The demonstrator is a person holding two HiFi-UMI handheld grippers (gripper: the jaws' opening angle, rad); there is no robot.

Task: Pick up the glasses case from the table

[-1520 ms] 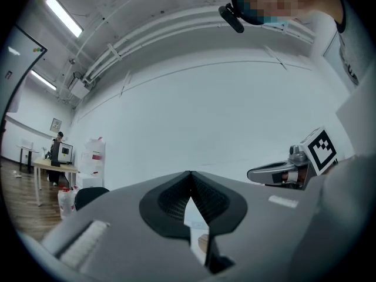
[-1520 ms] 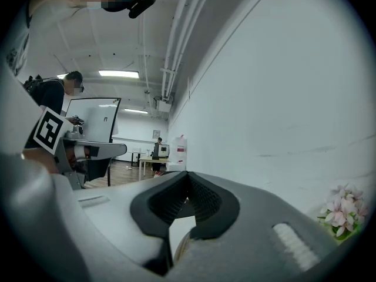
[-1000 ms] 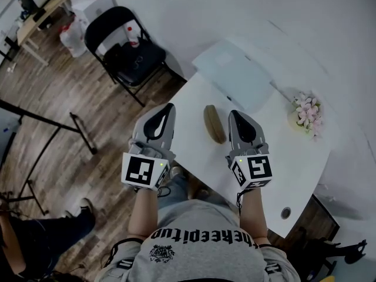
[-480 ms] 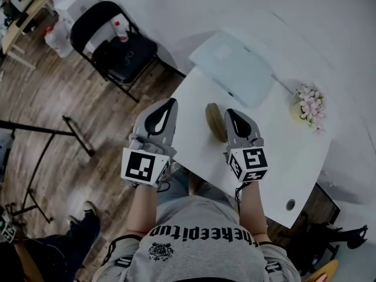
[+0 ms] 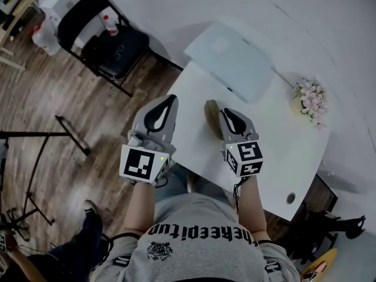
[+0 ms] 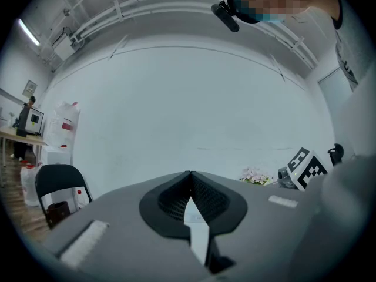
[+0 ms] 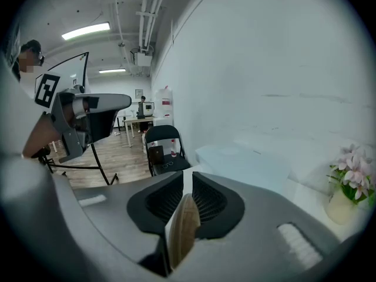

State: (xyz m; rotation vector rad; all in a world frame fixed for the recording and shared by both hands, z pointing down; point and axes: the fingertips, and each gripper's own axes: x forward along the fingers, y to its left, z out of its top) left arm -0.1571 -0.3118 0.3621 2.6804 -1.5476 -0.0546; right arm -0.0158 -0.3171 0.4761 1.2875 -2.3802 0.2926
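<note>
The glasses case (image 5: pixel 210 116) is a tan oblong lying near the front left edge of the white table (image 5: pixel 282 151). My right gripper (image 5: pixel 224 113) hangs just over its right side and hides part of it. In the right gripper view the jaws (image 7: pixel 187 182) are opening, a narrow gap between them, and the case (image 7: pixel 182 231) shows through that gap below the pads, with no pad pressing on it. My left gripper (image 5: pixel 169 103) is at the table's left edge, left of the case, pointing level. In its own view the fingertips meet (image 6: pixel 190 173), with nothing between them.
A pale flat laptop-like slab (image 5: pixel 232 60) lies at the table's far end. A small vase of pink flowers (image 5: pixel 309 101) stands at the right. A black folding chair (image 5: pixel 106 40) is on the wooden floor to the far left. A cable hole (image 5: pixel 290 198) sits near the front right edge.
My right gripper has sunk and tipped down onto the case's right side, now covering part of it. My left gripper has edged forward along the table's left edge.
</note>
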